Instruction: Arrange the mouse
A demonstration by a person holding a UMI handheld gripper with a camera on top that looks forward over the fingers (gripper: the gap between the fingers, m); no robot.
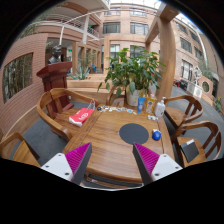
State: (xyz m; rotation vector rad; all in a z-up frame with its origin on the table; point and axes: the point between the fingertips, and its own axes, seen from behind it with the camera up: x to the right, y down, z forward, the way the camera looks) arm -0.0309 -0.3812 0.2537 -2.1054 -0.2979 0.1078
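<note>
Beyond the right finger, near the table's right edge, a small blue mouse is lying just beside a dark round mouse mat on the wooden table. The gripper is hanging above the near part of the table with its fingers standing wide apart, holding nothing. Farther back, a red item, bottles and a leafy plant are standing, with wooden chairs around the table.

Claw open, fingers wide apart, pink pads facing inward, nothing betw.
</note>
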